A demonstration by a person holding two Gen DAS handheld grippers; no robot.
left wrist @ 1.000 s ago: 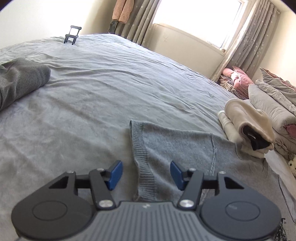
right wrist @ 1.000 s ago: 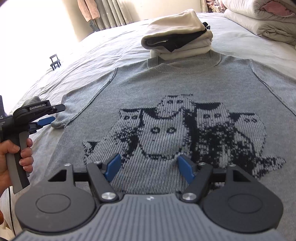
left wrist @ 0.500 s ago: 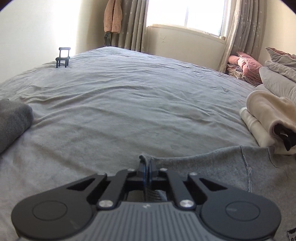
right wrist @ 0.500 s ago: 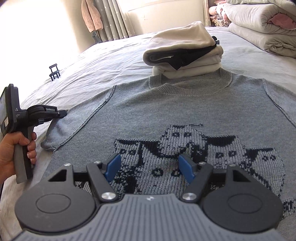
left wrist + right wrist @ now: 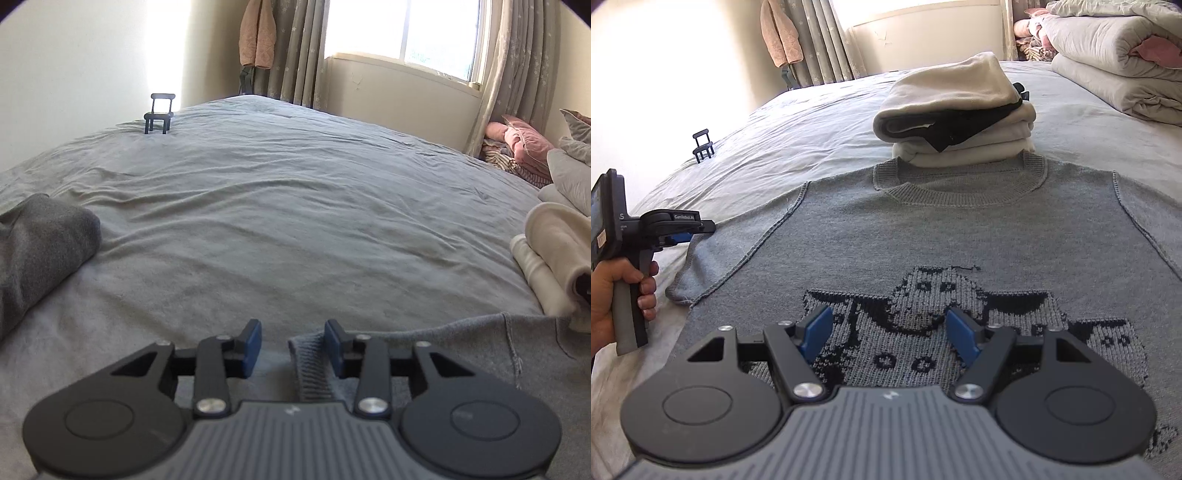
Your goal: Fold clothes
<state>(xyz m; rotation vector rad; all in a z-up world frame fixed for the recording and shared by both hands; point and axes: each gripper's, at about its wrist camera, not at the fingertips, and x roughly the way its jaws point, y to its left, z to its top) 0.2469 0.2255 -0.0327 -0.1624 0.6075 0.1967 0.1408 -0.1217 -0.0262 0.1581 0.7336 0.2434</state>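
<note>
A grey knit sweater (image 5: 960, 229) with a dark pattern of figures lies face up and flat on the bed. Its left sleeve (image 5: 713, 266) is spread out sideways. My left gripper (image 5: 292, 339) is at the sleeve's ribbed cuff (image 5: 308, 365). Its jaws are opening; the cuff stands between them beside the right pad and is not squeezed. The right wrist view shows a hand holding that left gripper (image 5: 690, 232) at the sleeve end. My right gripper (image 5: 886, 325) hangs open over the sweater's patterned front with nothing between its fingers.
A stack of folded cream and black clothes (image 5: 956, 107) sits just beyond the sweater's collar. Rolled duvets (image 5: 1115, 62) lie at the far right. A dark grey garment (image 5: 40, 243) lies left, and a small black chair-shaped stand (image 5: 159, 114) far back on the grey sheet (image 5: 295, 206).
The left gripper first closed on the sleeve cuff and drew it outward, and its jaws have now parted again. The right gripper slid a little forward over the sweater.
</note>
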